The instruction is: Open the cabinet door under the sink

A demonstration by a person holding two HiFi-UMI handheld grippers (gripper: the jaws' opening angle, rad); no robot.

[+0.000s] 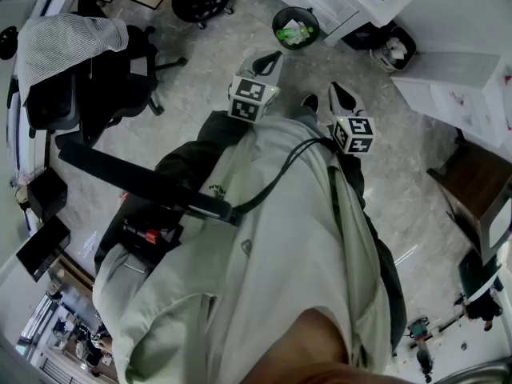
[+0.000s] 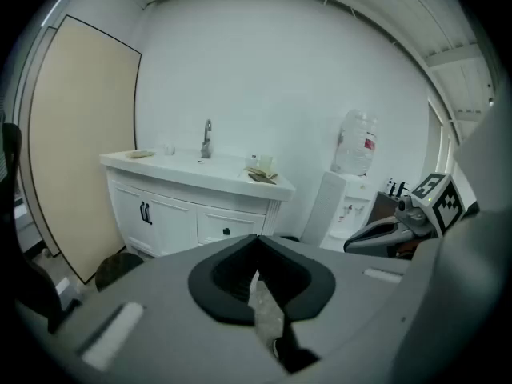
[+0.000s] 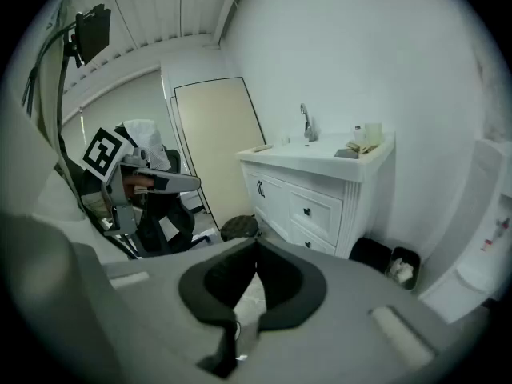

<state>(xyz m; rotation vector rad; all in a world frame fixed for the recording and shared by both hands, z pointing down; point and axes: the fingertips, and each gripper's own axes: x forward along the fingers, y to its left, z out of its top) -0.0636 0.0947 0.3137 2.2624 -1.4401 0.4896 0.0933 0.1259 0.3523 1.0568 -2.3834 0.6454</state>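
We hold the left gripper [image 2: 258, 237] and right gripper [image 3: 256, 242] pinched closed, both empty. The cabinet door [image 2: 170, 224] stands shut at left centre, under the white sink worktop [image 2: 188, 172], against a plain wall [image 2: 304, 86], well apart from us, on a grey marbled floor [image 1: 216, 70].

In the left gripper view we see a white cabinet [image 2: 172, 218] with small black handles [image 2: 146, 213] at the middle left, a beige board [image 2: 80, 142] with a dark edge at the left, and a clear bottle [image 2: 358, 142] with a red label at the right. The left gripper [image 2: 258, 238] at the bottom of that frame is grey with black pads [image 2: 218, 286]. In the head view its cube [image 1: 254, 98] carries black and white square markers, the cloth [image 1: 68, 42] at the upper left has thin grey and white stripes, and the floor [image 1: 208, 62] is mottled grey.
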